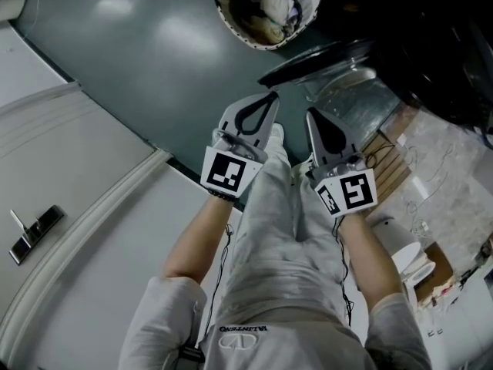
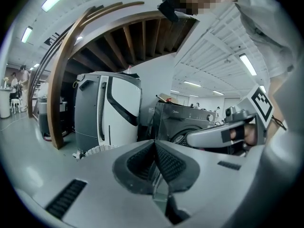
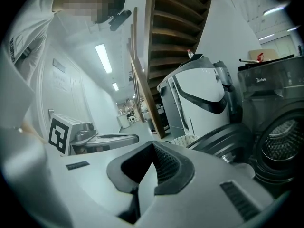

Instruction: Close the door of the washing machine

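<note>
in the head view we hold the left gripper (image 1: 269,99) and right gripper (image 1: 311,116) side by side near the open door (image 1: 316,62); in the left gripper view our jaws are pressed together on nothing, the washing machine (image 2: 185,122) ahead; in the right gripper view they meet empty, the door open at right.

In the head view the left forearm (image 1: 192,241) and right forearm (image 1: 370,257) rise from the lower edge, roughly parallel; the left gripper (image 1: 269,99) and right gripper (image 1: 310,116) sit just apart at centre, tips toward the top; both have their jaws closed, pads meeting.
</note>
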`<state>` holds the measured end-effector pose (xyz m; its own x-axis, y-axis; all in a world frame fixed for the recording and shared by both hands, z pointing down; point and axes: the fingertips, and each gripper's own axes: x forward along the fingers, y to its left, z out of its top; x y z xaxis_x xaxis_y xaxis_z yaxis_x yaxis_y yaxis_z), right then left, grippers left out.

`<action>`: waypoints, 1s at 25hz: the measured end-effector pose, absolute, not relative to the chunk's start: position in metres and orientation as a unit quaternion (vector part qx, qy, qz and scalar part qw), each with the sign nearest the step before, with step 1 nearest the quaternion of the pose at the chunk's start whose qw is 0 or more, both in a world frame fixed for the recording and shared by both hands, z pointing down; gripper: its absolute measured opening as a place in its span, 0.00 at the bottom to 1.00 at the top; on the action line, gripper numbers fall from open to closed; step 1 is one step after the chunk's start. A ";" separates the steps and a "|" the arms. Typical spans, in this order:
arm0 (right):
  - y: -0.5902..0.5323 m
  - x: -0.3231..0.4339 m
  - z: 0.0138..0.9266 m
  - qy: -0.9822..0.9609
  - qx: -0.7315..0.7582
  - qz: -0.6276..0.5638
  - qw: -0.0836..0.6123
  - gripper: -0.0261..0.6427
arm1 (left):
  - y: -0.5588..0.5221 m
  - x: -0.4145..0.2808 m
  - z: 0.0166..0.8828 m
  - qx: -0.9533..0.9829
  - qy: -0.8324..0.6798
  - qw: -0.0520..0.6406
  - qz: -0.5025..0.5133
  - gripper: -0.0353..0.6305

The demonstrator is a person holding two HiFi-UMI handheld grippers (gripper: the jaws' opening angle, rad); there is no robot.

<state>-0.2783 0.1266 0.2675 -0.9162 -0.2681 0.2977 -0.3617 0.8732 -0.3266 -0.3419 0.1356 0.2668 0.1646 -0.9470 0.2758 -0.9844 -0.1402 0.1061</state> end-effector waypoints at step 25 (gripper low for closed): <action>0.121 -0.312 0.357 -0.953 0.151 0.224 0.133 0.06 | 0.108 -0.355 0.374 0.758 -0.622 0.166 0.106 0.11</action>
<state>-0.3121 0.1205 0.3570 -0.9190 -0.2291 0.3207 -0.3481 0.8535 -0.3878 -0.3545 0.1081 0.3744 0.2043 -0.9074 0.3673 -0.9779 -0.1718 0.1196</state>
